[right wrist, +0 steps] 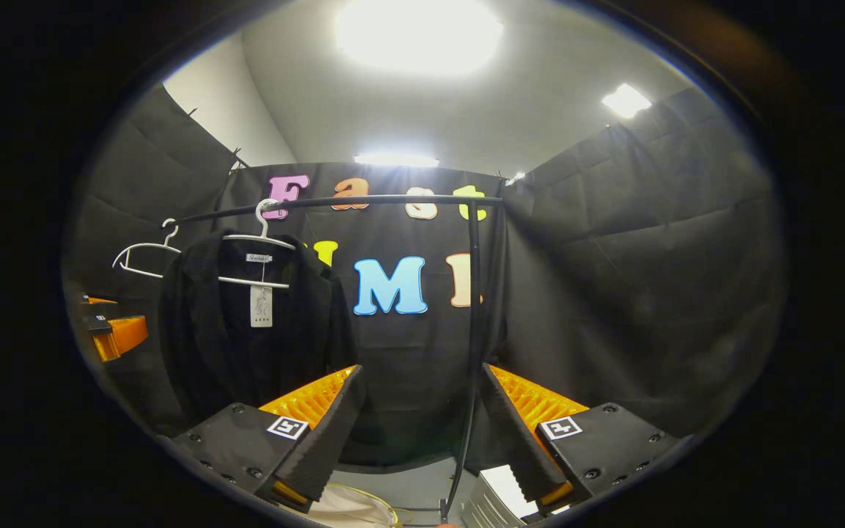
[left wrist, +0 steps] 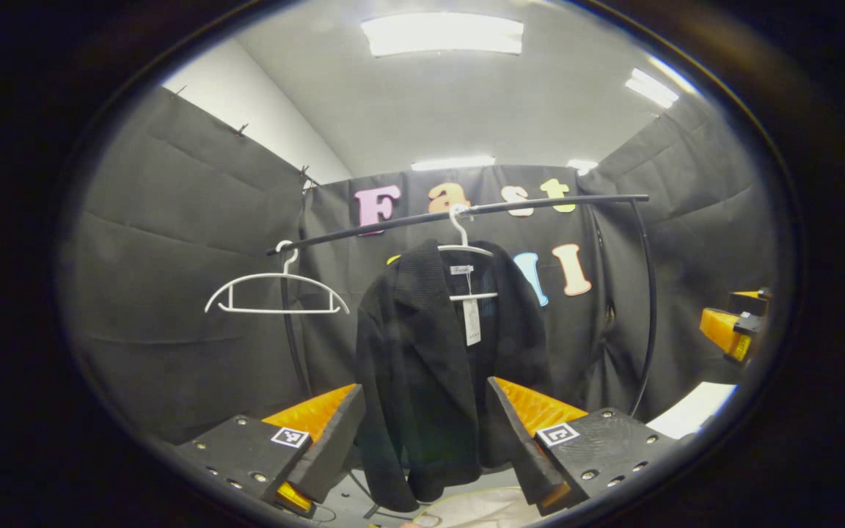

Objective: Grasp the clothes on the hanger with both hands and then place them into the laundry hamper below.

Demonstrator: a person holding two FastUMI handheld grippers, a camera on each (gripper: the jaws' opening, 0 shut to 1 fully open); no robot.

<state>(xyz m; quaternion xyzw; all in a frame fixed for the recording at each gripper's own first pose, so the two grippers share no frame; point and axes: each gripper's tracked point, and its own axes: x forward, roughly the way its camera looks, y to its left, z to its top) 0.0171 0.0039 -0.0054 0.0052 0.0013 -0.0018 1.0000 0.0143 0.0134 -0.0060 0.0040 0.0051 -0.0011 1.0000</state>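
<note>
Both grippers are up and facing the rail, nothing grasped yet. I read this as the approach stage, before any contact with the clothes.

The left gripper (left wrist: 426, 440) has its jaws spread wide and empty. In the left gripper view the black jacket (left wrist: 422, 367) hangs straight ahead, framed between the two fingers but well behind them, not touching. I judge that I am lined up on its lower body so the jaws can close on cloth rather than on the hanger.

The right gripper (right wrist: 422, 440) also has its jaws wide with nothing between them. In the right gripper view it points at the rail's right upright (right wrist: 474, 308), with the jacket off to the left. I judge it needs to swing left before it can take the other side.

The jacket sits on a white hanger (left wrist: 466, 253) hooked over the black rail (left wrist: 466, 210), roughly mid-rail. A paper tag (left wrist: 472, 321) dangles at the collar. An empty white hanger (left wrist: 276, 293) hangs near the rail's left end, apart from the jacket.

Below the jacket's hem, a pale rounded rim (left wrist: 466, 506) shows at the bottom edge of the left gripper view. I take it for the hamper, though too little is visible to be sure.

The room is a booth of black cloth walls, with a white ceiling and bright strip lights. A grey floor shows under the rail.
</note>
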